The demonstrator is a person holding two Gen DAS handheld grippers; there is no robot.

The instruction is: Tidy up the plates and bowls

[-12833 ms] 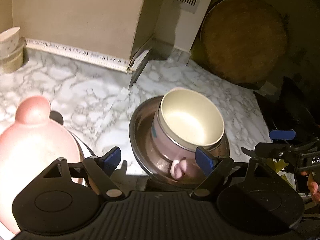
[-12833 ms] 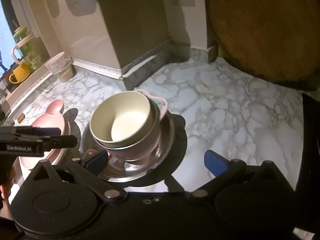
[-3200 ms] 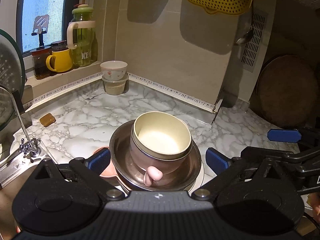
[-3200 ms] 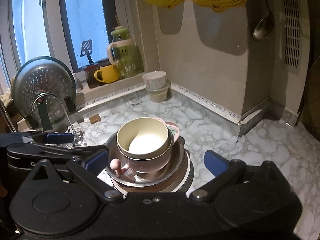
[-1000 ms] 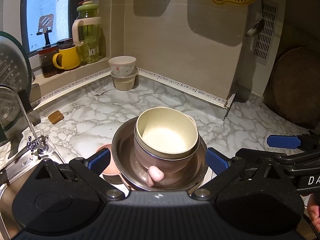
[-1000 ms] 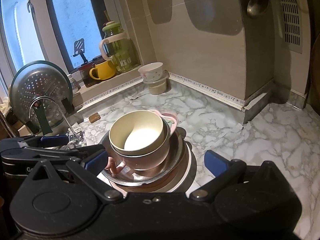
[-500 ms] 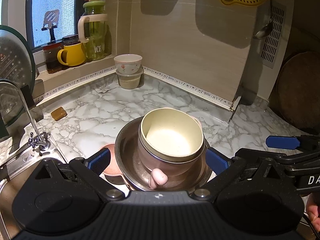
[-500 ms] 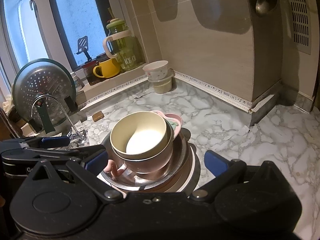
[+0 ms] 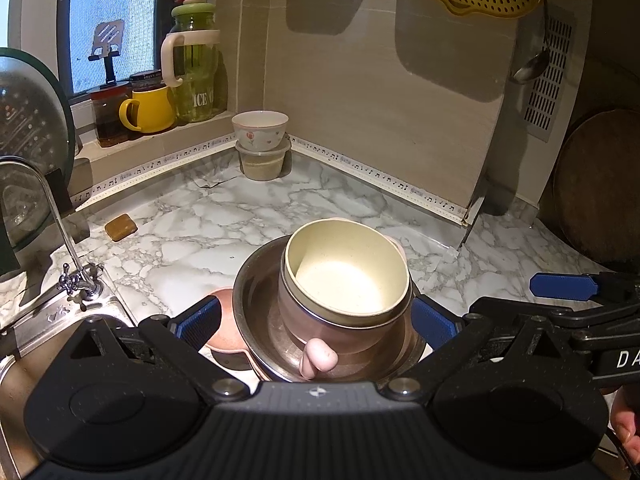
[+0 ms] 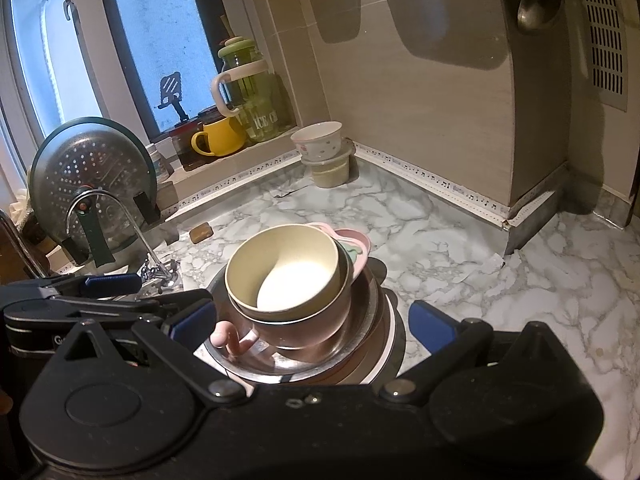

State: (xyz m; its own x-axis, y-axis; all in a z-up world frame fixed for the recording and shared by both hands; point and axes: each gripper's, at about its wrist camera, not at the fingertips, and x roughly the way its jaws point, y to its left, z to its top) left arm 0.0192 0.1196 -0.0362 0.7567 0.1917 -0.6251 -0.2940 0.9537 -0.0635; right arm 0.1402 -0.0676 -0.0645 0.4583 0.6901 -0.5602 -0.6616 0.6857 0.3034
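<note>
A stack of dishes is between my grippers: a cream bowl (image 9: 346, 270) nested in a pink handled bowl (image 9: 316, 356), inside a steel bowl (image 9: 256, 300), over pink and white plates (image 10: 384, 352). My left gripper (image 9: 316, 322) is wide open, its blue pads either side of the steel bowl. My right gripper (image 10: 312, 320) is also wide open around the stack (image 10: 286, 276). Whether the pads touch the dishes cannot be told. The stack seems lifted above the marble counter (image 9: 224, 220).
A floral bowl on a plastic tub (image 9: 261, 148) stands in the counter corner. A faucet (image 9: 56, 232) and sink are at the left, with a strainer lid (image 10: 88, 180) behind. Yellow mug (image 9: 150, 110), green jug and jars line the sill. A round wooden board (image 9: 600, 184) leans at right.
Both grippers and the stack have moved together toward the window corner; the corner bowl, sill and faucet look closer and more centred. The grippers' opening has not changed.
</note>
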